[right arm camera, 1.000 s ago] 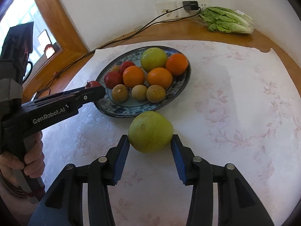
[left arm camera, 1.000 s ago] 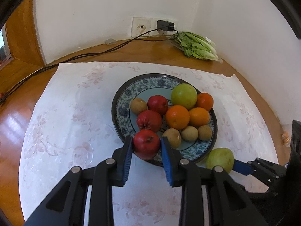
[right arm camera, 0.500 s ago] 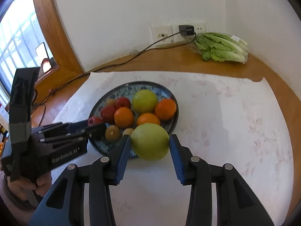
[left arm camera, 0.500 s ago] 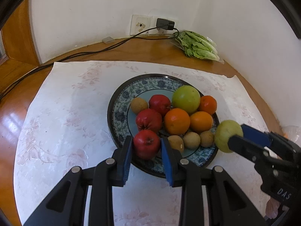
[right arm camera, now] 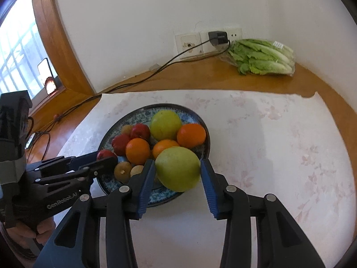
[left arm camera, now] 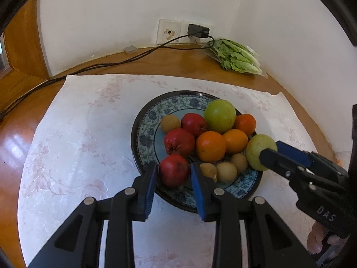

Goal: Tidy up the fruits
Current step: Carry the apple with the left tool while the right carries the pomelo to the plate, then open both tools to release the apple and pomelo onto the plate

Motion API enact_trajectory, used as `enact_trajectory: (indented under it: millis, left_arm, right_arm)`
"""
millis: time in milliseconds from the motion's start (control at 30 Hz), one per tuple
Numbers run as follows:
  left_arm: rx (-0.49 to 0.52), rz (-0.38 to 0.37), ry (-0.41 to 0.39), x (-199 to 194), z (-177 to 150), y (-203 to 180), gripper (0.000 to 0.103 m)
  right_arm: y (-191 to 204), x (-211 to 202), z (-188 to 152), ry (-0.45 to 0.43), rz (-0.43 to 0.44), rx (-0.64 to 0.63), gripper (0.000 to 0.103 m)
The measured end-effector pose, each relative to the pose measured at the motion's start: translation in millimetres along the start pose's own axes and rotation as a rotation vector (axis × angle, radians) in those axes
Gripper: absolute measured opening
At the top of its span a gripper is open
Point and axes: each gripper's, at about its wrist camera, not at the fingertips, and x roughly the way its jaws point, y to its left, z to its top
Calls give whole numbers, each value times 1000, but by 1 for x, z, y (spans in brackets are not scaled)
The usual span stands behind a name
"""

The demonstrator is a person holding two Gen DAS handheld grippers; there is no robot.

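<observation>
A blue patterned plate on the white cloth holds red apples, oranges, a green fruit and small brown fruits. My left gripper has a red apple between its blue pads at the plate's near rim. Its jaws are opening, and the pads are still against the apple's sides. My right gripper is shut on a large yellow-green fruit, held above the plate's near right rim. In the left wrist view that fruit hangs at the plate's right edge.
A bag of lettuce lies at the back right by the wall sockets. A black cable runs along the wooden table behind the cloth. A person's hand holds the left gripper's handle.
The right gripper lifted the yellow-green fruit off the cloth and carried it over the plate's near right rim. The left gripper stayed at the rim with the red apple.
</observation>
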Motion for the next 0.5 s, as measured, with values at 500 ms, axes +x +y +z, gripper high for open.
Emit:
enact_trajectory:
  millis: [500]
  left_arm:
    - [-13,5,-26,-31,-5,-2,59]
  right_arm:
    - [-2,-8,-2,-37,59,37,66]
